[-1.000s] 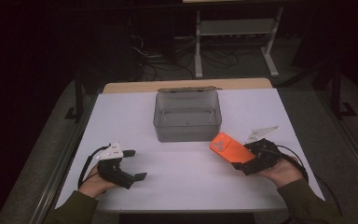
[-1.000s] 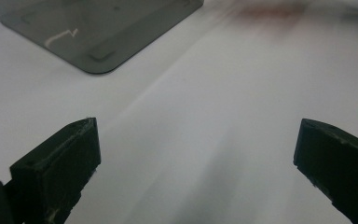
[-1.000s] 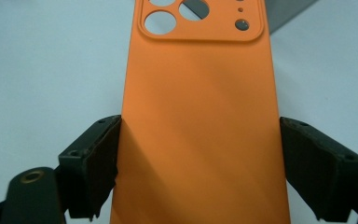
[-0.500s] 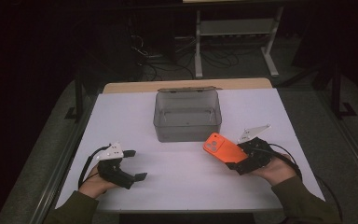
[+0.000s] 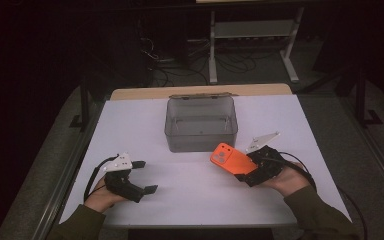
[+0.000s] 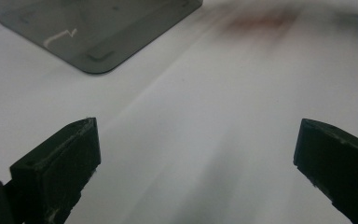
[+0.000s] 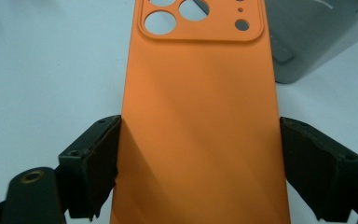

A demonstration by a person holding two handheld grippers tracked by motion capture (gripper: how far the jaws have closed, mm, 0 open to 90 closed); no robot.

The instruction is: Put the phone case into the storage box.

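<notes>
Leftward toward the grey box (image 5: pixel 201 122) drifts the right gripper (image 5: pixel 250 167), clamping an orange phone case (image 5: pixel 231 159); left gripper (image 5: pixel 142 176) gapes empty; next, lift over the rim.

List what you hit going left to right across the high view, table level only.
Left gripper, jaws open and empty → grey plastic box → orange phone case → right gripper, jaws closed on the case's long edges.

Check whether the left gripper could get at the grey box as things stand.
Probably yes: the left gripper is open with nothing in it, and bare white table lies between it and the grey box.
</notes>
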